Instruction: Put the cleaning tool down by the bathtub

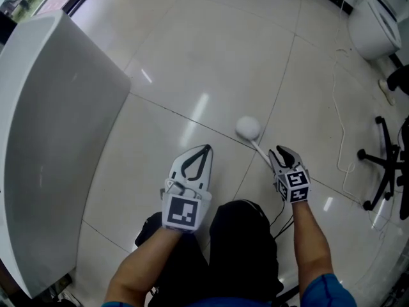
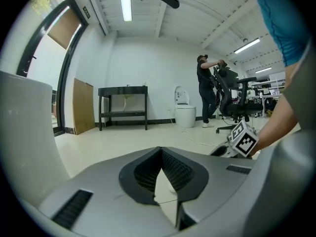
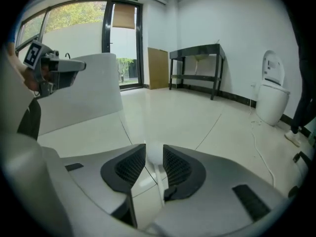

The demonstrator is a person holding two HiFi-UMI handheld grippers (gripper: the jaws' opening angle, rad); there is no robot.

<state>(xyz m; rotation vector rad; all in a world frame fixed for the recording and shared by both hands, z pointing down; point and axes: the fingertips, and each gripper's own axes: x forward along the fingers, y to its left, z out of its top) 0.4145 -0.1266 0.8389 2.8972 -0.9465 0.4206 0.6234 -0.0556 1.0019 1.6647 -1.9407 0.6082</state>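
**While the cleaning tool (image 1: 248, 128) lies on the floor (image 1: 211, 62), the right claw (image 1: 283, 152) stands loose about its handle**

Where the head view begins at the left, the white wall of the bathtub (image 1: 57, 139) curves along the tiles. Next comes the left claw (image 1: 205, 148), its jaws together on nothing, pointing away from the person with bare floor between it and the tub. Just to its right the tool's round white head rests on the tiles, well apart from the tub. Its thin handle runs back and rightward, straight into the right claw. That claw's jaws stand apart with the handle in the gap, closer to the right-hand jaw, and the pads do not appear to pinch it. So the tool lies ahead and a little left of the right claw, its long axis in line with the jaws, and the right hand is much the nearer. By my judgement the setting-down is nearly done. What remains is drawing the right claw back along the handle without dragging it.
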